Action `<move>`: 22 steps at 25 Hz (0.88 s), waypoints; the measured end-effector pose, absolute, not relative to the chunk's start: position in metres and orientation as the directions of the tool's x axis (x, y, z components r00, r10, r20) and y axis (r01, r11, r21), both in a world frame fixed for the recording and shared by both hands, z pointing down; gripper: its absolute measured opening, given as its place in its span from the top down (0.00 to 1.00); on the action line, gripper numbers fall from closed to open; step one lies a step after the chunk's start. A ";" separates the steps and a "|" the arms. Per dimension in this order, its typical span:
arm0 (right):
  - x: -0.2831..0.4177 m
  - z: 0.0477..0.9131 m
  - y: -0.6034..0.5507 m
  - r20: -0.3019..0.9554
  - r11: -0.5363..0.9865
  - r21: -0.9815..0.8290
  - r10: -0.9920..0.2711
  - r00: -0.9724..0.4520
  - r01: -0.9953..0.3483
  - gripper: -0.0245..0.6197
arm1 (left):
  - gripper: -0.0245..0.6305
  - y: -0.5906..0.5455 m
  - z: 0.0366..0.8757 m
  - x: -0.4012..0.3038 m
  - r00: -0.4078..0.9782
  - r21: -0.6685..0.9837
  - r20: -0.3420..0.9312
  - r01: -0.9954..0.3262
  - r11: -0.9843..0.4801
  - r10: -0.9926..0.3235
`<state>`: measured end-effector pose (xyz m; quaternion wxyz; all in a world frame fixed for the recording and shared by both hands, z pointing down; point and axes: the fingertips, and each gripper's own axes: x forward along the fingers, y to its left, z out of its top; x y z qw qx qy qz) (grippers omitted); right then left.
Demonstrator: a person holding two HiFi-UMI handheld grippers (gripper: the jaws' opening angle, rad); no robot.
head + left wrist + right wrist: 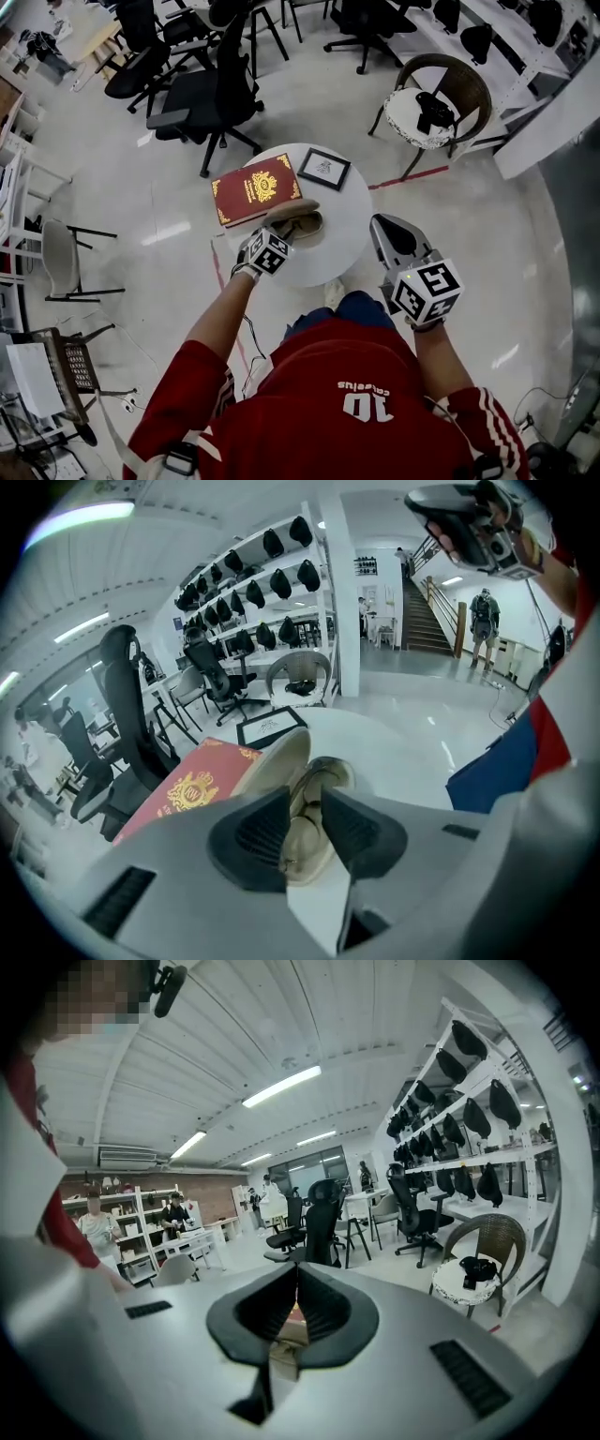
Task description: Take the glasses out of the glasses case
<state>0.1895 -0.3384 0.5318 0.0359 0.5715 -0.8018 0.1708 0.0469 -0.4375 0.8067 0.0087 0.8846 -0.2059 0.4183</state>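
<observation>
Round white table on glossy floor, office chairs beyond; open glasses case holding glasses near red book, left gripper spread at its near end, right gripper clenched empty, right of table.

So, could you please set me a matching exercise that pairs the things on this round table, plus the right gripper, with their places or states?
Things:
1. red book
2. glasses case
3. framed picture
4. right gripper

Places or states:
A. shut, empty, held up at the right of the table
B. open, lid raised, just ahead of the left gripper
C. black-edged, at the table's far side
D. lying flat, at the table's left

Pairs: 1-D, 2-B, 3-C, 4-A
</observation>
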 end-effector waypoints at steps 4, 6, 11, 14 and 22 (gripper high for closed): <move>0.197 0.547 -0.343 0.263 0.276 -0.247 -0.904 -0.338 -0.929 0.94 | 0.80 -0.448 0.828 0.052 0.541 -0.186 0.755 -0.366 -0.912 -0.371; 0.197 0.551 -0.347 0.263 0.280 -0.254 -0.901 -0.345 -0.926 0.94 | 0.80 -0.454 0.836 0.053 0.524 -0.200 0.763 -0.366 -0.909 -0.378; 0.198 0.558 -0.357 0.253 0.291 -0.262 -0.899 -0.356 -0.920 0.94 | 0.80 -0.464 0.853 0.059 0.490 -0.241 0.783 -0.331 -0.913 -0.384; 0.197 0.563 -0.361 0.248 0.291 -0.274 -0.900 -0.359 -0.917 0.94 | 0.80 -0.465 0.862 0.061 0.463 -0.280 0.797 -0.285 -0.917 -0.388; 0.199 0.576 -0.362 0.254 0.277 -0.314 -0.897 -0.362 -0.908 0.94 | 0.82 -0.469 0.879 0.063 0.419 -0.320 0.817 -0.244 -0.915 -0.397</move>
